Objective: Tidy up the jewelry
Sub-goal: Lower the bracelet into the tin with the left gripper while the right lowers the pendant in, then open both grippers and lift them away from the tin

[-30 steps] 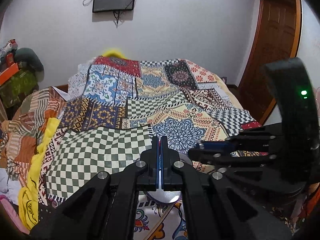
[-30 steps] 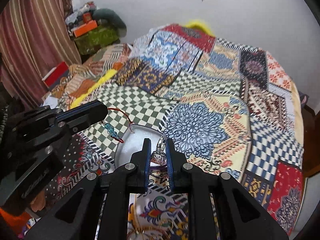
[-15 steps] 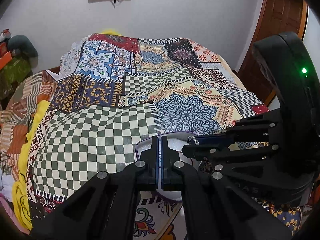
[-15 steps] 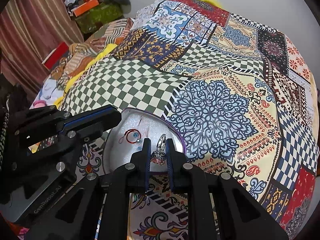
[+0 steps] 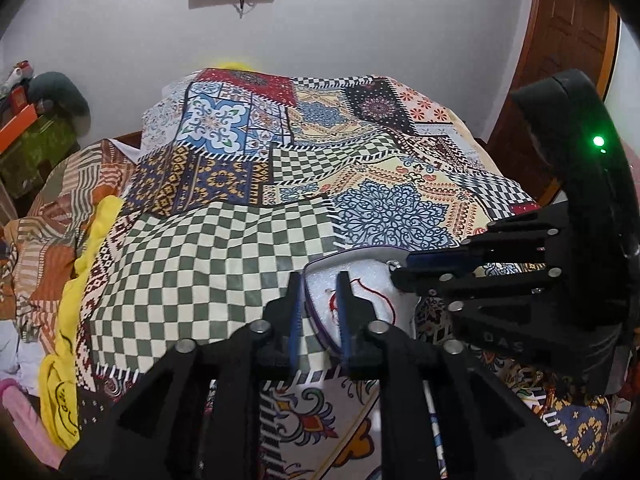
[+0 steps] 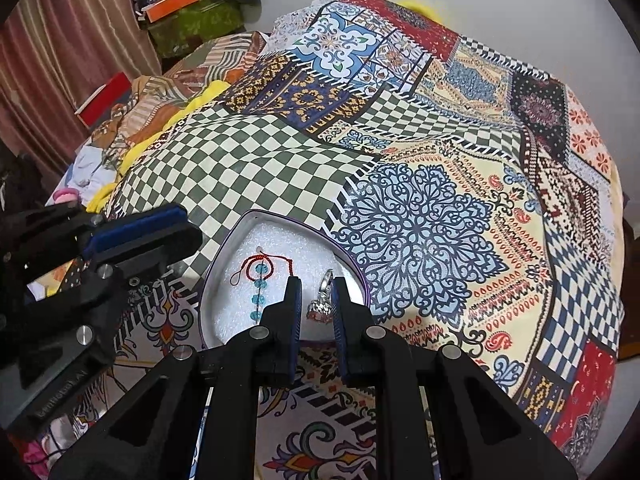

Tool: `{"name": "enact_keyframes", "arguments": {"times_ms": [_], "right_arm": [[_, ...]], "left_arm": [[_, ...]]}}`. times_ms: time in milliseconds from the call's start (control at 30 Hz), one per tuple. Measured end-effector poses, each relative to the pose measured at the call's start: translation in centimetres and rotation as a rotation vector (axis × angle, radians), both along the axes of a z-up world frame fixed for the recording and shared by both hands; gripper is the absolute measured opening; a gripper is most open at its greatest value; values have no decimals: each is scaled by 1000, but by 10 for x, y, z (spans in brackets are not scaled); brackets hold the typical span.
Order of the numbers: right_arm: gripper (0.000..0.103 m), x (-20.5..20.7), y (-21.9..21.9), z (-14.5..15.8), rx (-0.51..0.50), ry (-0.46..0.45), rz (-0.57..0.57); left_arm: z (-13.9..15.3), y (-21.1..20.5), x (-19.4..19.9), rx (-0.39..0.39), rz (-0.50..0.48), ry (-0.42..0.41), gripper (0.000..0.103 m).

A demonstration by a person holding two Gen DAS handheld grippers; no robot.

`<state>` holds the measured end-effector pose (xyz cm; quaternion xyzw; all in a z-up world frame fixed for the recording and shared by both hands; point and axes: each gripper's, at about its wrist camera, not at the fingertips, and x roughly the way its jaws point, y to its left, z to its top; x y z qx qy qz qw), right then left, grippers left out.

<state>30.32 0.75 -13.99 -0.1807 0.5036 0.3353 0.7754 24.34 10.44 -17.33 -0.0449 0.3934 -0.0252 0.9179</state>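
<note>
I see a white box [image 6: 280, 248] with a purple rim on the patchwork bedspread [image 6: 420, 220]. My left gripper [image 5: 319, 312] is opening its jaws, and nothing sits between them. The red thread bracelet [image 6: 260, 276] with blue beads lies in the box, on its left side. My right gripper [image 6: 316, 308] is narrow and pinches a silver ring [image 6: 322, 300] over the box; it may touch the foam.
</note>
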Motion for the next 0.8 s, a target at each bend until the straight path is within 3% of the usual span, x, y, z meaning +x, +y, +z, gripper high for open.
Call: {"name": "enact_keyframes", "arguments": {"times_ms": [233, 800], "right_arm": [[19, -18, -1, 16, -38, -113, -4], [24, -53, -46, 64, 46, -200, -105]], "left_arm": [[9, 2, -17, 15, 17, -10, 33], [32, -18, -59, 30, -6, -23, 35]]}}
